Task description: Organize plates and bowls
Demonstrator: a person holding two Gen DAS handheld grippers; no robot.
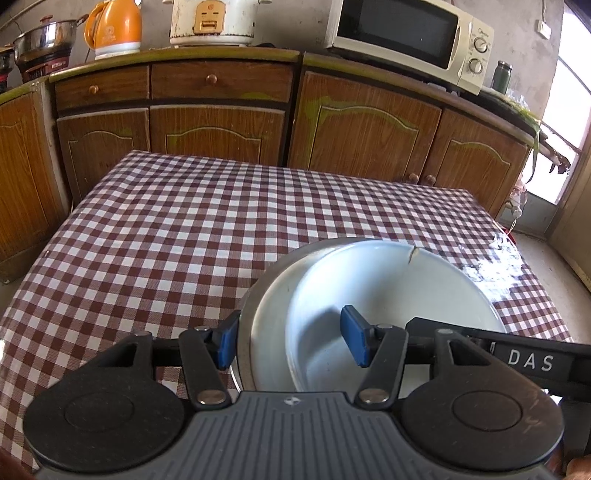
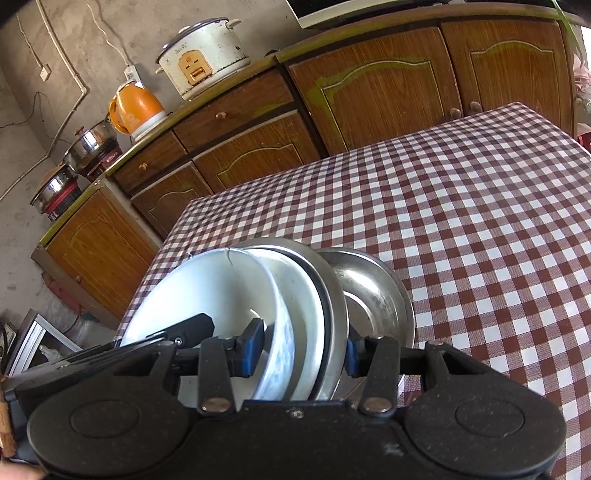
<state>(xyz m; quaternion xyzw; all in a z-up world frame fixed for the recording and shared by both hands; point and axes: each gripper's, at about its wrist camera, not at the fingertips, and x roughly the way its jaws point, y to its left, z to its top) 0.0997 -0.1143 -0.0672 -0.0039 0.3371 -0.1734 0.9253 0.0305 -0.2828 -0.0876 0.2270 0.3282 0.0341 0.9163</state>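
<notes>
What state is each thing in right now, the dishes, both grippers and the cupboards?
White bowl: cracked at its far rim, nested in the stack.
Steel plate: under the white dishes, gripped.
Steel bowl: bottom of the stack.
Left gripper: clamped on the stack's rim.
Right gripper: clamped on the opposite rim.
Cupboard doors: closed.
Microwave: door shut.
Rice cooker: lid on.

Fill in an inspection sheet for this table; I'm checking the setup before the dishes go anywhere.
Surface: red-checked tablecloth, glossy.
Job's things: dish stack, white bowl with cracked rim on top; steel bowl alongside.
Clutter: nothing seen.
Grippers: left gripper straddles the stack's rim, contact unclear; right gripper clamps the opposite rim.
Cables: wall wires behind the counter.
Surroundings: wooden cabinets, rice cooker, orange kettle, microwave.
</notes>
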